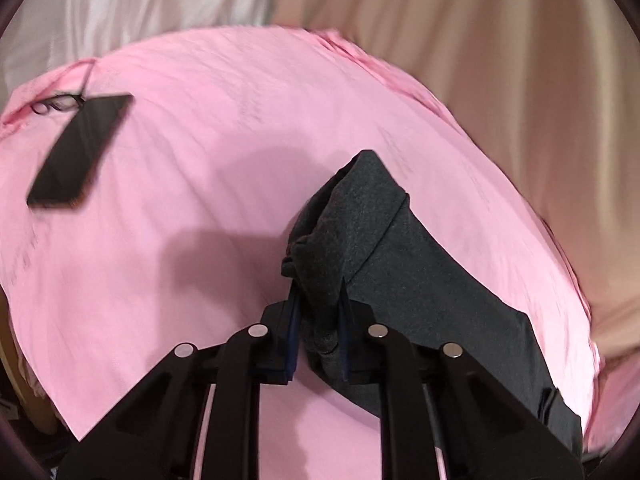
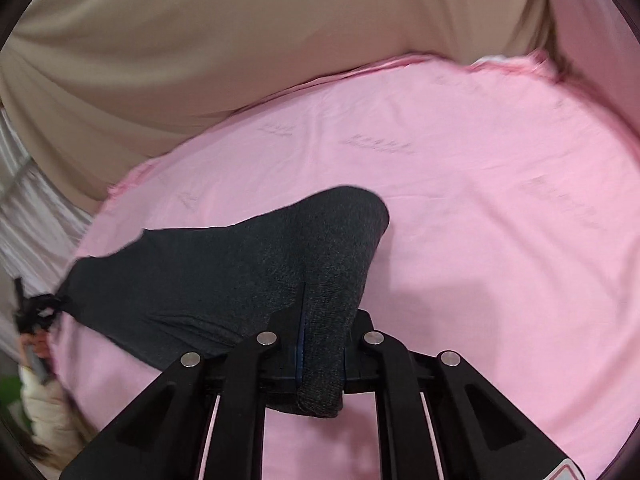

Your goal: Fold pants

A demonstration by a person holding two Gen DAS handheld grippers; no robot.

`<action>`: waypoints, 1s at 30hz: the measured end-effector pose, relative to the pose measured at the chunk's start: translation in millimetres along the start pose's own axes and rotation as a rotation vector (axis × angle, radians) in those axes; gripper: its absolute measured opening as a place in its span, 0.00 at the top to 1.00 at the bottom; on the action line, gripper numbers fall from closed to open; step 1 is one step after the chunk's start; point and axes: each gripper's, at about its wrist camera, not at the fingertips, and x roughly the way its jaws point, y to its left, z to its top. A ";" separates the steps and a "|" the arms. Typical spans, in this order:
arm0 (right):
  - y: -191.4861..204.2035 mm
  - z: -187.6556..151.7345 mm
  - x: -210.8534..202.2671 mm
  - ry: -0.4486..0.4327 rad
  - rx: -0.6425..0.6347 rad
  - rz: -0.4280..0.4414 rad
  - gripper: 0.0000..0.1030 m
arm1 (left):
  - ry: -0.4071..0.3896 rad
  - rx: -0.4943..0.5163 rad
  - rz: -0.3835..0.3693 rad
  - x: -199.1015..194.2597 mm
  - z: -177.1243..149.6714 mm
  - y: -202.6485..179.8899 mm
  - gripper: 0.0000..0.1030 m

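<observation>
Left gripper: your left gripper (image 1: 318, 292) is clamped narrow on a bunched edge of the dark grey pants (image 1: 372, 240), low in the middle of the left wrist view; cloth fills the gap between the fingers.
Right gripper: your right gripper (image 2: 324, 340) is pinched on another edge of the pants (image 2: 240, 264), low centre of the right wrist view, with a thick fold of cloth draped over the fingers.
Pants: they hang stretched between your two grips, over the pink sheet (image 1: 200, 140). In the right wrist view the cloth runs from the lower centre out to the left edge, where the other gripper (image 2: 34, 312) holds its tip.
Surroundings: a black phone (image 1: 80, 148) lies on the sheet at the upper left of the left wrist view, well apart from the pants. A beige curtain (image 2: 240, 40) hangs behind the bed.
Step in hand: it looks like you are lifting the pants to lay them out or bring one edge over the other.
How to do it well: keep both grips firm and keep the cloth taut, so that it lands flat without wrinkles. Match the edges before you let go. Lower both ends together.
Watch out: the left grip holds a bunch, so layers may slip. Keep the fold away from the phone.
</observation>
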 end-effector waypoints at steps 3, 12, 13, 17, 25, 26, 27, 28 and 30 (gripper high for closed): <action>-31.4 -13.0 -9.9 0.024 0.021 -0.045 0.91 | 0.043 0.013 -0.010 3.2 -21.6 -8.7 0.86; -6.5 -26.2 -35.5 -0.125 -0.041 -0.128 0.63 | 0.041 -0.016 0.048 -6.2 -40.8 -3.9 0.79; 12.7 -23.9 -34.0 -0.121 -0.089 -0.090 0.52 | 0.026 -0.028 0.061 -11.8 -40.0 -3.4 0.79; 102.0 -33.3 20.1 0.022 -0.294 0.116 0.48 | -0.099 0.011 0.159 -36.5 -39.2 -19.3 0.81; 136.0 -26.6 76.9 0.110 -0.307 0.200 0.95 | -0.122 0.134 0.137 -52.1 -40.2 -34.9 0.73; 143.2 -24.6 67.0 0.083 -0.329 0.211 0.95 | -0.120 0.132 0.132 -50.5 -40.3 -32.9 0.73; 153.8 -22.3 56.4 0.054 -0.360 0.227 0.95 | -0.117 0.129 0.129 -48.5 -40.6 -31.6 0.73; 160.4 -19.6 52.9 0.046 -0.376 0.247 0.94 | -0.114 0.130 0.121 -46.0 -41.3 -31.8 0.73; 169.2 -20.1 71.7 0.084 -0.425 0.228 0.93 | -0.101 0.135 0.112 -39.5 -41.5 -35.1 0.73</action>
